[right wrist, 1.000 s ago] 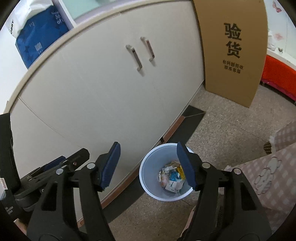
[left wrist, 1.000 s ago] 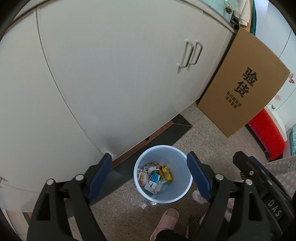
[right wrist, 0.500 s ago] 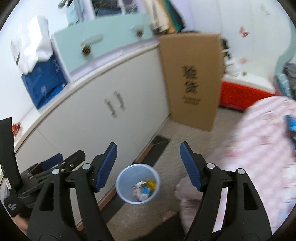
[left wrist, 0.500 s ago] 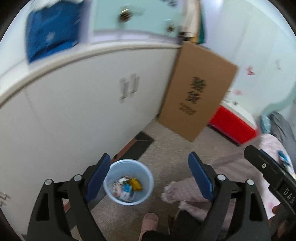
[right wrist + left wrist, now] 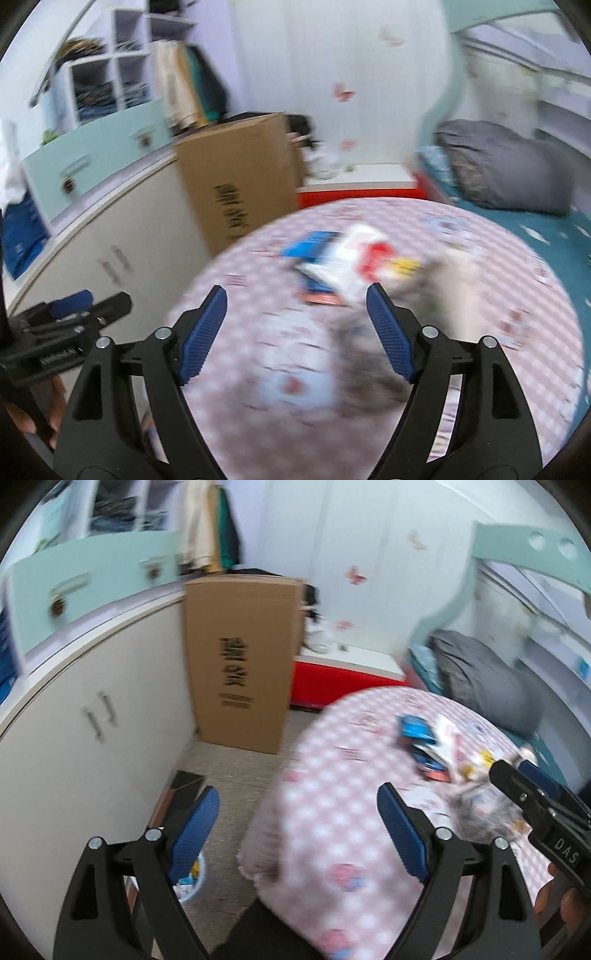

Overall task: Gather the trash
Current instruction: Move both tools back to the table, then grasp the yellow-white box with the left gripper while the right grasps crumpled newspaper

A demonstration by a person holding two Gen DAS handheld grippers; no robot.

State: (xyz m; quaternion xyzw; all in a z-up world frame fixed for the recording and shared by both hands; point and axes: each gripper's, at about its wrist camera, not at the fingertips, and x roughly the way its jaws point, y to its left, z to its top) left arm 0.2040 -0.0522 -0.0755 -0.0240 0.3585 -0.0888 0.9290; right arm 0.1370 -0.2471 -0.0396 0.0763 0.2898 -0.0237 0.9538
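Both views are motion-blurred. A round table with a pink checked cloth (image 5: 369,387) carries several pieces of trash: a blue packet (image 5: 314,243), a white and red wrapper (image 5: 365,254) and a yellow scrap (image 5: 404,266). The same pile shows in the left wrist view (image 5: 424,742). My right gripper (image 5: 297,332) is open and empty above the cloth, just short of the pile. My left gripper (image 5: 299,830) is open and empty over the table's left edge. The pale blue trash bin (image 5: 194,880) on the floor is mostly hidden behind my left finger.
A white cabinet (image 5: 74,738) runs along the left. A tall cardboard box (image 5: 236,657) leans at its end, with a red box (image 5: 332,679) behind. A bed with a grey pillow (image 5: 509,170) lies at the right. The other gripper shows at each view's edge.
Both grippers have swung up and to the right, away from the bin on the floor and over the pink table with the trash. Both stay open and empty.
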